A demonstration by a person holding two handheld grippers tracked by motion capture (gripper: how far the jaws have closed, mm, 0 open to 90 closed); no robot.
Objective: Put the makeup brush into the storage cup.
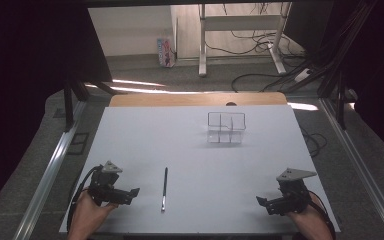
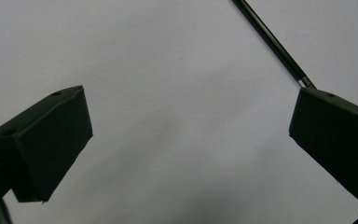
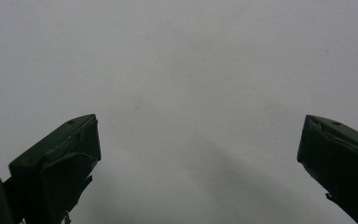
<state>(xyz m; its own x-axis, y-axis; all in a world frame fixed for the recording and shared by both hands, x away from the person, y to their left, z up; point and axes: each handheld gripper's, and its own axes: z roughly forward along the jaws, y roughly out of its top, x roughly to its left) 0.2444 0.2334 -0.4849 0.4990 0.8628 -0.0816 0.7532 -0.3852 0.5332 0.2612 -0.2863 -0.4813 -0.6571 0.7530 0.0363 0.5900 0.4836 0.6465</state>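
Black jaws are seen spread wide on the left gripper (image 1: 132,192), with nothing held between them; in the left gripper view only bare white surface (image 2: 177,70) lies in the gap. Just beyond the right-hand jaw in that view, the thin dark pen (image 2: 272,44) is seen running diagonally, its end passing behind the jaw's tip. In the high view the pen (image 1: 164,188) lies flat on the surface, nearly straight front to back, a little to the right of the left gripper and apart from it. Nothing stands between the two.

The jaws of the right gripper (image 1: 261,201) are likewise spread and empty, with plain white surface seen between them in the right gripper view. This gripper is held near the front right corner, well apart from the pen.

Farther back, right of centre, a clear plastic organiser (image 1: 226,127) with several compartments stands on the surface, well away from both grippers and the pen. Beyond the wooden back edge, a floor with cables (image 1: 260,40) and white desk legs (image 1: 202,45) is visible.
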